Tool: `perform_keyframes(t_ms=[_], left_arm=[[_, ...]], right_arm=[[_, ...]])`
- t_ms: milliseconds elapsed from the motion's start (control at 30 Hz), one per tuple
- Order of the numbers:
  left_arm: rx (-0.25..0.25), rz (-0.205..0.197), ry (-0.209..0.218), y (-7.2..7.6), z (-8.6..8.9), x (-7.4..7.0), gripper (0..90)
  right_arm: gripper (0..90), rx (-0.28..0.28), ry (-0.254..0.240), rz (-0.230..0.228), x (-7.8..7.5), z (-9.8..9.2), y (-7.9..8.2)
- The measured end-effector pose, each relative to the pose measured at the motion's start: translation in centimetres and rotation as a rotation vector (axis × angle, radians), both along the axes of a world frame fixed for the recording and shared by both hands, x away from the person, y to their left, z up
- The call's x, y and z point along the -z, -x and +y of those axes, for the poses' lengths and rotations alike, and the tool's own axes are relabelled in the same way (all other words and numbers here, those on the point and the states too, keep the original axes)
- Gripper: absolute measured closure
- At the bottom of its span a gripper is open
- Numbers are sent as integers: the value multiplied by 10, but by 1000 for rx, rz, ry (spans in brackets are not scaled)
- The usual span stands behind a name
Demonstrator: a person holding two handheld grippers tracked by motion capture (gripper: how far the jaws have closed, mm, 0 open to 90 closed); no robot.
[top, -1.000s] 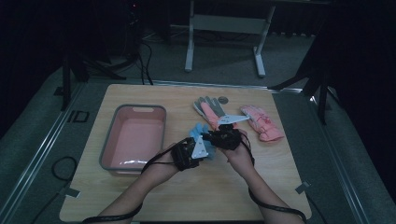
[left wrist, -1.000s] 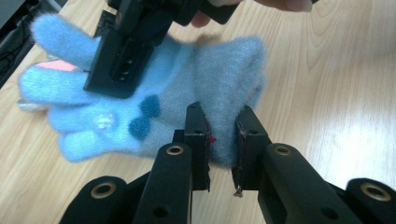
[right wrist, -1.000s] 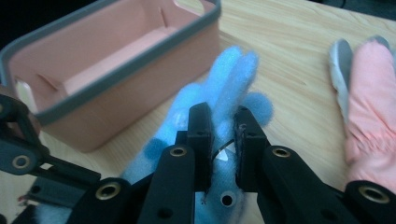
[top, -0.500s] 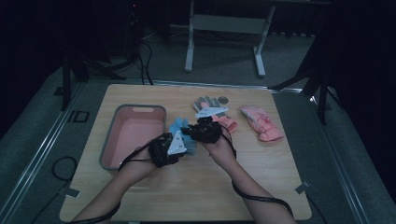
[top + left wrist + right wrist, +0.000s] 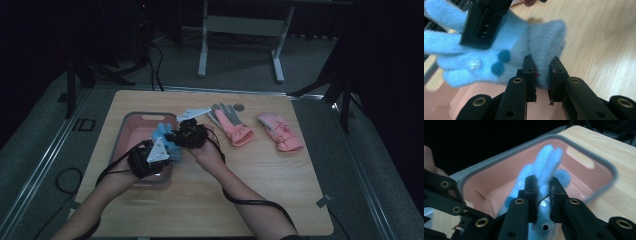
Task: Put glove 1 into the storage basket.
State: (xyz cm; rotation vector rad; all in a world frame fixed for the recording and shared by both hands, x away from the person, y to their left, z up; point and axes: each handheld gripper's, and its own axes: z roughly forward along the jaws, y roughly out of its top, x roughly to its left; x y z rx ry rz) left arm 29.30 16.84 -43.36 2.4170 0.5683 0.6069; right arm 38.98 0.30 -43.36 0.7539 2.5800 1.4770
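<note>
- Left tongs (image 5: 156, 152) clamped on the cuff end of a fluffy blue glove (image 5: 506, 53); in the left gripper view the two black jaws pinch a fold of the blue fabric between them.
- Right tongs (image 5: 187, 135) closed on the same blue glove nearer its fingers; in the right gripper view the jaws squeeze blue fleece, with the glove's fingers reaching away past the tips.
- Blue glove (image 5: 164, 140) held up between both tongs, stretched from one to the other, hanging over the near right part of a pink tray (image 5: 131, 131).
- Pink tray with a grey rim (image 5: 499, 157) directly beyond and beneath the right tongs, its inside showing behind the glove's fingers.
- Two dark blue pompoms (image 5: 500, 61) and a pale one on the glove's back, just left of the left tongs' jaws.
- Body of the right tongs (image 5: 485, 21) lying across the glove's fingers, beyond and to the left of the left tongs.
- Wooden counter (image 5: 260, 180) under both hands (image 5: 207, 155), bare wood to the right of the left tongs.
- Grey-and-pink glove (image 5: 230, 122) flat on the counter, beyond and right of the right tongs, near but apart.
- Pink glove (image 5: 280, 132) farther right still, well apart from both tongs.
- Small round dark object (image 5: 239, 106) beside the grey glove's fingertips; too small to tell what.
</note>
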Motion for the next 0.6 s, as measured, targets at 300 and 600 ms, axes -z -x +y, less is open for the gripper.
perform_keyframes(t_ms=[300, 600], left_arm=[[-63, 31, -7, 1, 35, 14, 792], [-82, 79, -20, -9, 33, 37, 791]], right_arm=[[799, -33, -2, 38, 10, 44, -2], [799, -11, 42, 71, 37, 51, -10]])
